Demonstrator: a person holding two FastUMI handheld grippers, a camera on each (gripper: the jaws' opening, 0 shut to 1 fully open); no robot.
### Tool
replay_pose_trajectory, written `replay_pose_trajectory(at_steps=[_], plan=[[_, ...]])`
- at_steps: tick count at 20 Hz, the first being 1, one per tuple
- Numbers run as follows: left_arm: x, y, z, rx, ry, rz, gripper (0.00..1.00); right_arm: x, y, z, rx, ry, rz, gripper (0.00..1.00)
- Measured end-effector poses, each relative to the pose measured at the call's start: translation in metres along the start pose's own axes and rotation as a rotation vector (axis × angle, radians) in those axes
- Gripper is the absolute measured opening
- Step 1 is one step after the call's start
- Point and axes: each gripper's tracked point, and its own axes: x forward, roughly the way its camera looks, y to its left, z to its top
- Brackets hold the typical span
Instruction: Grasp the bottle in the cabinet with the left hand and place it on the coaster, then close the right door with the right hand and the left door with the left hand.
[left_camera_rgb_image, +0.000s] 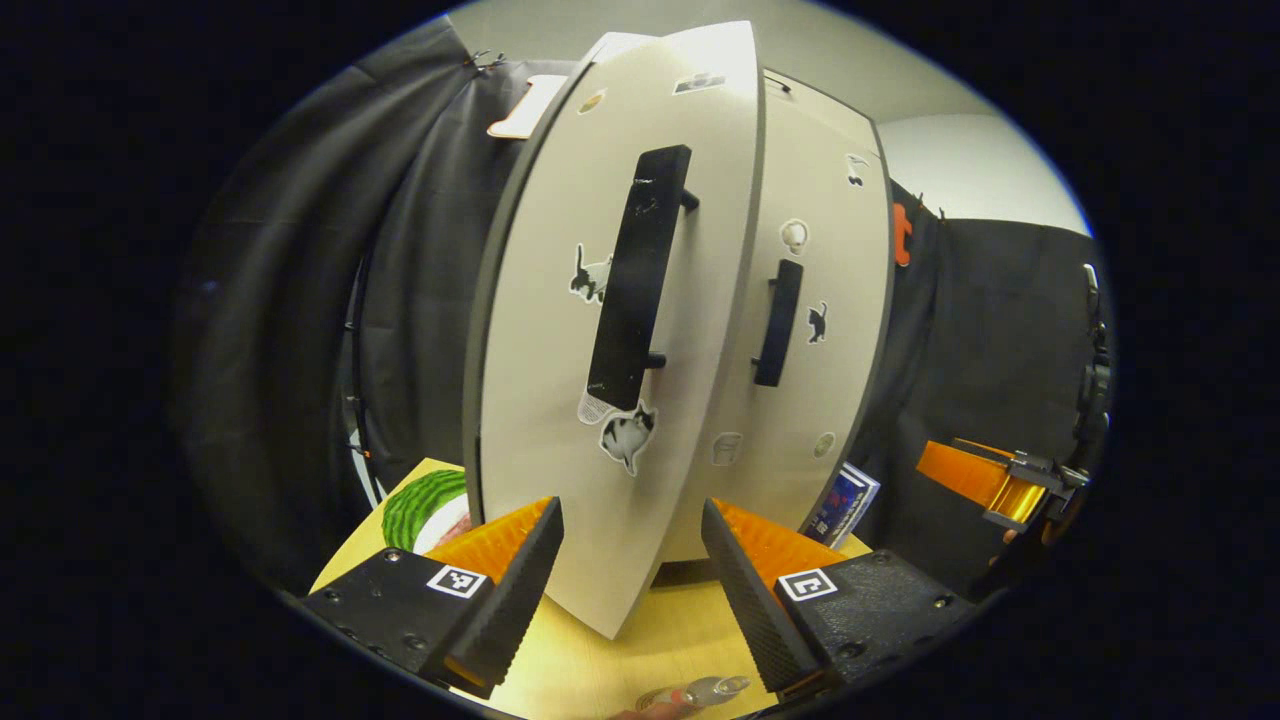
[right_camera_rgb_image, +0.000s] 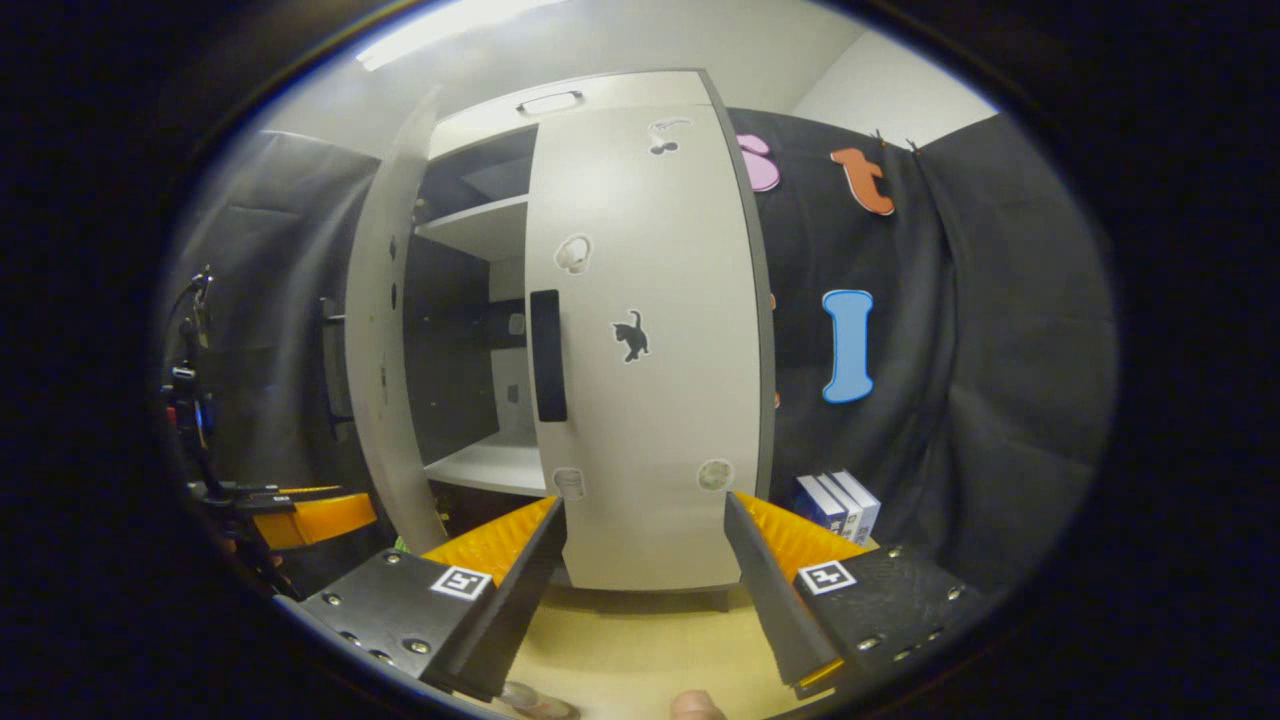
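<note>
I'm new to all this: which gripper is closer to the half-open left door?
Left. The left gripper is right at the left door, its edge between the fingers. The right gripper faces the shut right door.

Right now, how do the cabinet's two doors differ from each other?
The right door sits flat against the cabinet, apparently shut, while the left door stands ajar, baring shelves behind it. In the left gripper view the left door is close to the open left gripper; the right door lies farther back. The left door's handle looks much longer there than the right door's handle, perhaps just from nearness. Both are pale, with black handles and cat stickers.
</note>
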Motion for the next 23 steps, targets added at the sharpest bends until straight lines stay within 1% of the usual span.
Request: replay_pose_trajectory(at_steps=[3,7,8,9,10,21,23], plan=[[0.001,-0.008,-0.002,0.035,0.012,-0.016,0.91,-0.003,-0.009,-0.003,0.014,0.002,-0.021,0.96],[0.003,-0.015,-0.002,0.042,0.014,-0.023,0.91,-0.003,-0.018,-0.006,0.031,0.009,-0.039,0.96],[0.003,-0.016,-0.002,0.042,0.016,-0.022,0.91,-0.003,-0.02,-0.007,0.033,0.011,-0.042,0.96],[0.004,-0.016,-0.002,0.042,0.016,-0.017,0.91,-0.003,-0.022,-0.007,0.035,0.011,-0.044,0.99],[0.004,-0.016,-0.002,0.042,0.016,-0.015,0.91,-0.003,-0.023,-0.008,0.037,0.012,-0.045,0.96],[0.008,-0.03,0.007,0.043,0.006,0.017,0.91,-0.001,-0.036,-0.003,0.016,0.015,-0.051,0.96],[0.011,-0.04,0.014,0.045,0.001,0.006,0.91,0.0,-0.041,0.002,-0.001,0.003,-0.054,0.96]])
